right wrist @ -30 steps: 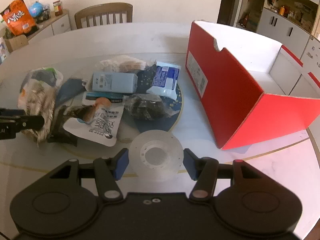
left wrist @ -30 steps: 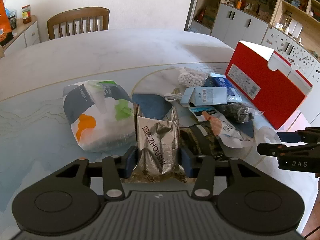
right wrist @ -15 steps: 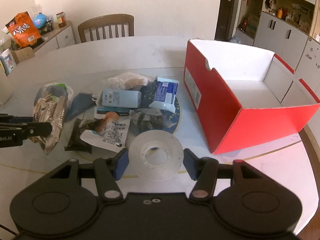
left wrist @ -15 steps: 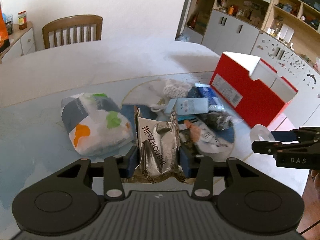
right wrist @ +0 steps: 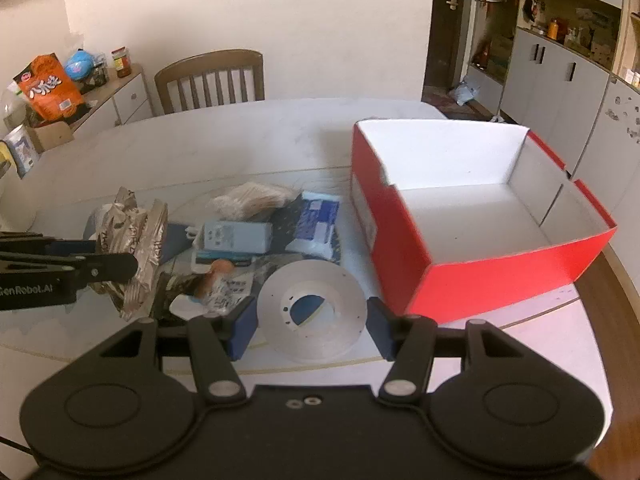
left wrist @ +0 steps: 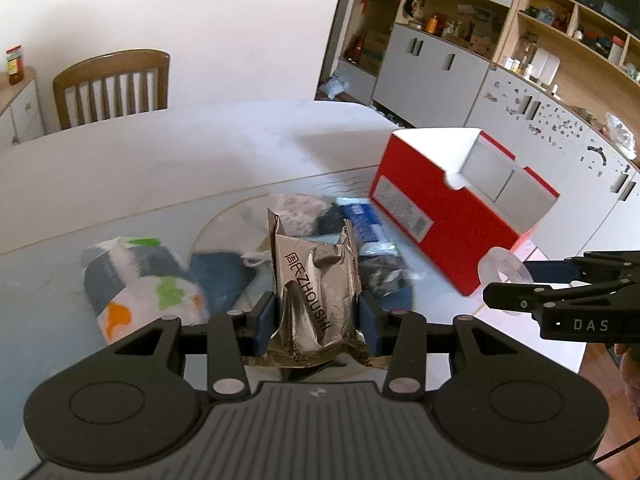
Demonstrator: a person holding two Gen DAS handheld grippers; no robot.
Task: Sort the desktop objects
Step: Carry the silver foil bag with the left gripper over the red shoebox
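Desktop objects lie in a loose pile on the glass part of the table (right wrist: pixel 520 320), just left of the red box (right wrist: pixel 404 256). My left tongs (left wrist: pixel 316 316) hold a silver foil packet (left wrist: pixel 316 280) between the two blue pads; the packet stands upright and it is lifted above the pile. The word ZHOUSHI is printed on it. My right tongs (right wrist: pixel 307 318) hold a clear tape roll (right wrist: pixel 312 316) by its outer edge, one pad on each side, and the roll lies almost flat. Through its hole I see something blue.

In the left wrist view the right tongs (left wrist: pixel 516 284) appear at the right edge with the tape roll (left wrist: pixel 502 270), close to the near corner of the red box (left wrist: pixel 448 232). In the right wrist view the left tongs (right wrist: pixel 120 260) come in from the left with the foil packet (right wrist: pixel 136 240).

The red box is open, white inside, and I see nothing in it. In the pile there are a light blue carton (right wrist: pixel 236 236), a blue and white pouch (right wrist: pixel 316 228), a bag with pale small pieces (right wrist: pixel 252 198) and a white printed sachet (right wrist: pixel 228 288). A white bag with orange and green marks (left wrist: pixel 140 280) lies left of the pile, a little blurred. Behind the table stands a wooden chair (right wrist: pixel 210 80).
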